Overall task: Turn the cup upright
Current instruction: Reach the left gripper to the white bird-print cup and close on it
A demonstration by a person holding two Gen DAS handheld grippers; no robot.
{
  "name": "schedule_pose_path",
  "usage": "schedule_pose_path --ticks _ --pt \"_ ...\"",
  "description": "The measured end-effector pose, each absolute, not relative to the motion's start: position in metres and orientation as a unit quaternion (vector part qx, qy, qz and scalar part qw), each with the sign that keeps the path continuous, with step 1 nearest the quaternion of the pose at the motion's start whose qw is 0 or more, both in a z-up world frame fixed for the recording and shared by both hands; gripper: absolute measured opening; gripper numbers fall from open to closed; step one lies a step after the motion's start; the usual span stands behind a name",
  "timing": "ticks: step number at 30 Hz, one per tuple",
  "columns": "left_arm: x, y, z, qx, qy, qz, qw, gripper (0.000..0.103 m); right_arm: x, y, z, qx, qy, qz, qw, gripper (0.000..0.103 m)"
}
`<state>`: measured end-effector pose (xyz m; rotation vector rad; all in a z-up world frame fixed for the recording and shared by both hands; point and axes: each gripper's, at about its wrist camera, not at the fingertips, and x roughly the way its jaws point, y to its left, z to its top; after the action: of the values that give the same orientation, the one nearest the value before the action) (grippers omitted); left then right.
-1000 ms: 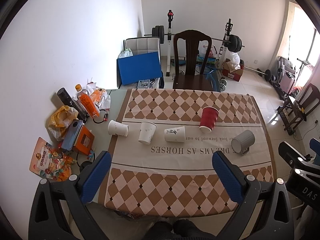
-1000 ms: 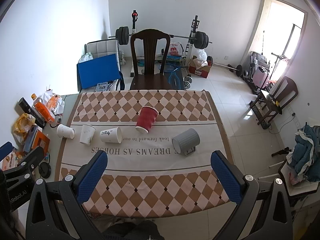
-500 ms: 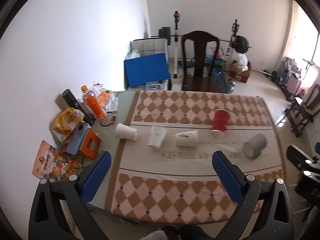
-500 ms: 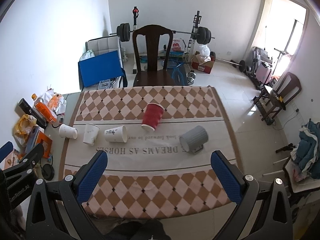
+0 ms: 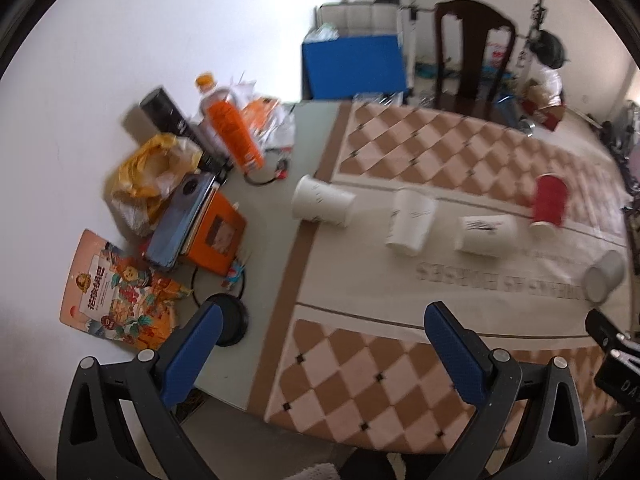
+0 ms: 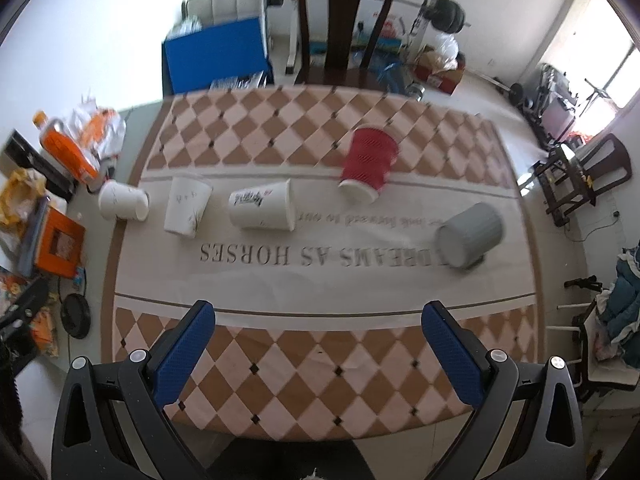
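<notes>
Cups lie tipped in a row mid-bench, none grasped; both grippers, left and right, hover spread wide above the near edge — pick one, straddle its wall, then rotate.

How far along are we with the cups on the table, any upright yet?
Done: nothing visibly; no cup has been gripped. In hand: nothing. The left tongs and right tongs hang open above the near edge of the tablecloth. Left: the three white cups and the grey cup lie on their sides; the red cup looks mouth-down, though blur makes that uncertain.
</notes>
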<state>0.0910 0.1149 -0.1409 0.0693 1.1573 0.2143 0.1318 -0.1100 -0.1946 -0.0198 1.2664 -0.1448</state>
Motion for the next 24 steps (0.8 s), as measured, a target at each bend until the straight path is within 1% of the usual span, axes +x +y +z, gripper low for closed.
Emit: schedule_pose_path --ticks 5,10,12,13,14,15,19,22,24 --pt "0.118 0.141 -0.179 0.021 0.576 0.134 0.806 0.103 0.159 -0.083 -0.246 -0.027 0.623 -0.051 0.78 0.103" --pt "0.151 0.166 -0.221 -0.016 0.608 0.168 0.776 0.103 0.19 -0.062 -0.296 -0.046 0.651 -0.038 0.756 0.103" --pt "0.163 0.174 -0.237 -0.036 0.619 0.181 0.763 0.103 0.201 -0.058 -0.313 -0.049 0.663 -0.041 0.746 0.1" --pt "0.171 0.18 -0.247 -0.051 0.628 0.189 0.753 0.103 0.205 -0.057 -0.324 -0.052 0.67 -0.046 0.739 0.098" --pt "0.177 0.184 -0.253 -0.066 0.634 0.193 0.746 0.103 0.209 -0.057 -0.335 -0.053 0.678 -0.048 0.731 0.092" --pt "0.183 0.19 -0.26 -0.086 0.64 0.196 0.738 0.103 0.212 -0.057 -0.344 -0.051 0.686 -0.049 0.724 0.089" --pt "0.209 0.203 -0.285 -0.174 0.653 0.19 0.712 0.103 0.217 -0.063 -0.376 -0.037 0.711 -0.061 0.7 0.087" --pt "0.227 0.207 -0.301 -0.234 0.655 0.182 0.695 0.1 0.219 -0.07 -0.391 -0.019 0.72 -0.075 0.69 0.087" --pt "0.239 0.21 -0.308 -0.272 0.647 0.182 0.688 0.092 0.221 -0.074 -0.396 -0.007 0.719 -0.086 0.689 0.087"
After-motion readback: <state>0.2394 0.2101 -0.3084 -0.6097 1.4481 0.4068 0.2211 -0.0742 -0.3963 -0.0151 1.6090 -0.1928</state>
